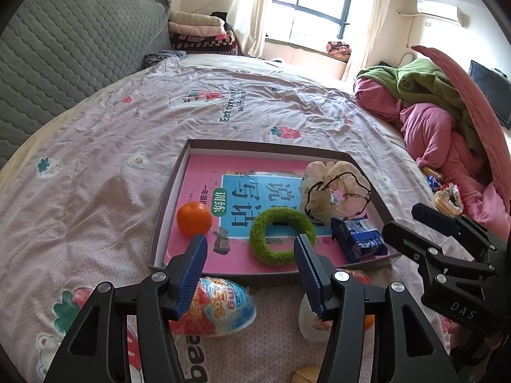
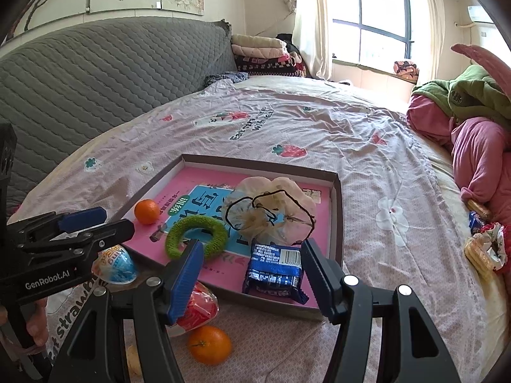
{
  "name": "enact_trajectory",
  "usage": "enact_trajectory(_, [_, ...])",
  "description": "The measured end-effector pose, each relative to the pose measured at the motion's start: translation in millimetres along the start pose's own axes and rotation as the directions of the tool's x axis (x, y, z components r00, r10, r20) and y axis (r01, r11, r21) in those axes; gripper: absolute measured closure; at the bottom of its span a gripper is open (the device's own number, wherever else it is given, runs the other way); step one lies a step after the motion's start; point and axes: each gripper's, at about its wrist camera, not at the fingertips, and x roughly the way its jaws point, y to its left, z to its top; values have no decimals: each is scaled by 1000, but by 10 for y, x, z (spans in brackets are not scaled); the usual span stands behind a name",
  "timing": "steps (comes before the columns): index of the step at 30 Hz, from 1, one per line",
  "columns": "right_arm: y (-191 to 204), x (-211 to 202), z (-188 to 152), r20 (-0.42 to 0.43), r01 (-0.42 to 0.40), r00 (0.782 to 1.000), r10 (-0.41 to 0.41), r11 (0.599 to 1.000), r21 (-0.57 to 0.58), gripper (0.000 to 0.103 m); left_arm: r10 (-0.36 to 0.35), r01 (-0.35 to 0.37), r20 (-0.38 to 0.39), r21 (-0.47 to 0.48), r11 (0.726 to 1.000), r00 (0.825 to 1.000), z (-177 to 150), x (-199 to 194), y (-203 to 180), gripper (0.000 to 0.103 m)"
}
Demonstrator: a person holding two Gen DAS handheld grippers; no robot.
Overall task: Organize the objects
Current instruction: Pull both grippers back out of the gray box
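A: Left gripper point(image 1: 250, 250): jaws standing wide, nothing between the pads, hovering just short of the near wall of the shallow box point(image 1: 172, 188).

B: Right gripper point(image 2: 252, 260): jaws wide too, empty, poised above the near right corner of the box, over the blue snack packet point(image 2: 274, 271) without touching it.

A: Inside the box, then: pink workbook point(image 1: 223, 172) flat on the bottom; one orange point(image 1: 194, 218) at the near left; green fuzzy ring point(image 1: 282, 236) at the near middle; cream scrunchie with a black cord point(image 1: 335, 191) toward the far right; blue packet at the near right corner.

B: Outside the box, on the bedsheet point(image 1: 95, 191) just before the near wall: toy egg in printed wrap point(image 1: 220, 306), small white bottle point(image 1: 311, 322) partly hidden behind the left gripper, second orange point(image 2: 209, 344), and something tan at the bottom edge, too cut off to name.

A: Well right of the box, against the heap of pink and green bedding: biscuits, another blue packet and a red-trimmed scrunchie point(image 2: 493, 245).

B: Roughly halfway by the look of it. Five things boxed, at least as many left loose.

A: Nearest candidates judged to be the egg or the second orange, both close under the jaws.
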Motion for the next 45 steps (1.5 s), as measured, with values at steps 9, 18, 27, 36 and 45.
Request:
enact_trajectory(9, [43,-169,-21,38,-3,999,3,1000,-4,40,9,-9,9,34,999,1000,-66,-113,-101,45])
enact_trajectory(18, [62,-197,-86,25,16,1000,-16,1000,5,40,7,-8,11,55,998,1000,-106,-202,-161,44])
enact_trajectory(27, [66,-295,-128,41,16,999,-17,1000,14,36,24,-25,20,61,998,1000,-165,-316,-126,43])
enact_trajectory(36, [51,-316,-135,39,-6,999,5,1000,20,31,33,-35,29,64,997,999,-238,-391,-139,37])
enact_trajectory(45, [43,-351,-145,47,3,999,-3,1000,19,30,36,-37,17,81,996,999,-319,-412,-171,37])
